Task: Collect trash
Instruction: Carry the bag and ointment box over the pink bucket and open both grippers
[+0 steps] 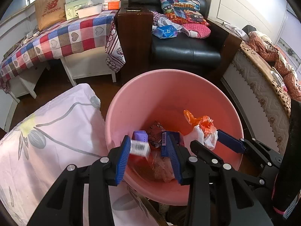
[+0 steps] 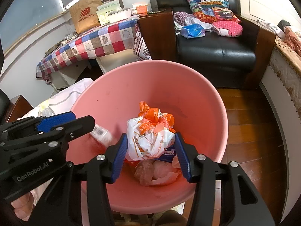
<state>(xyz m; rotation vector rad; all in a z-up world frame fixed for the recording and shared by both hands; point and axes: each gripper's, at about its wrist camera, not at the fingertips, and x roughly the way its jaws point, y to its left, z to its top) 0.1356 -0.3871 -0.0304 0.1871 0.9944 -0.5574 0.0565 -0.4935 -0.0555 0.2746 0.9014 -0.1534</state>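
A: What sits under both jaws?
B: A pink bin (image 2: 197,98), trash at its bottom.
A: The right gripper (image 2: 150,155)?
B: Jaws fairly wide, a white and orange bag (image 2: 150,137) between them; whether they press it, I cannot tell.
A: The left gripper (image 1: 148,159)?
B: Wide apart, a small white packet (image 1: 140,147) against its left pad.

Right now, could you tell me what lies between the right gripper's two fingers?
A crumpled white and orange plastic bag sits between the right gripper's fingers, above the pink bin; the right wrist view shows it best.
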